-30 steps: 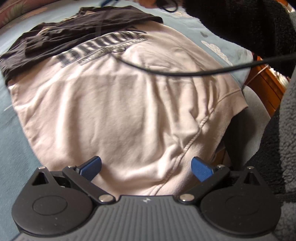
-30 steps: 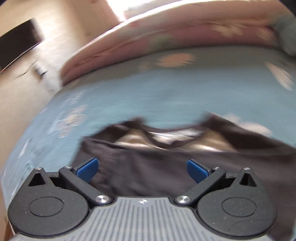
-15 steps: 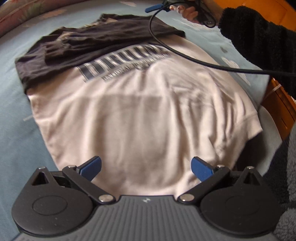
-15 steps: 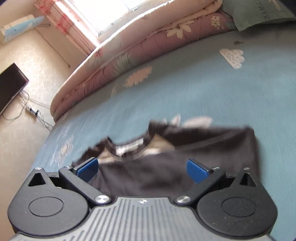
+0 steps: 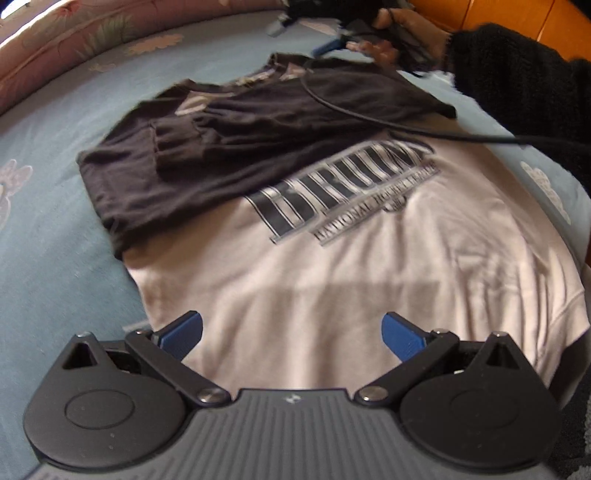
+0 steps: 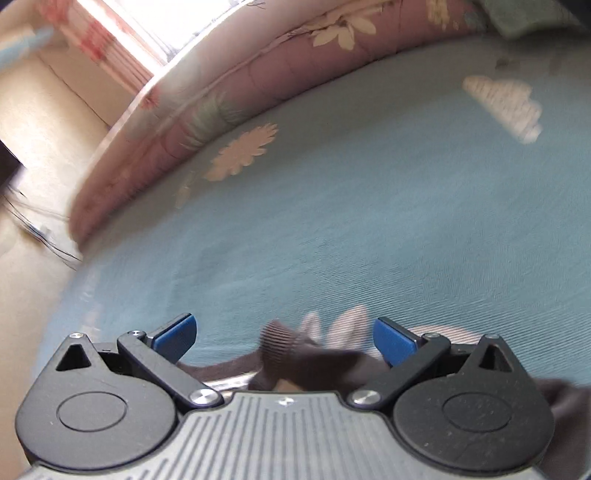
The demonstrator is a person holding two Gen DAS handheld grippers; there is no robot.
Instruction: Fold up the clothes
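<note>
Left wrist view: the left gripper hovers, fingers spread wide and empty, over the hem of a pale T-shirt lying flat on a blue bedsheet. A black shirt overlaps its upper part. A black-sleeved hand holds the other tool at the far collar.

Right wrist view: the right gripper, fingers apart, hangs above blurred dark fabric, probably the collar; a floral quilt borders the sheet.
</note>
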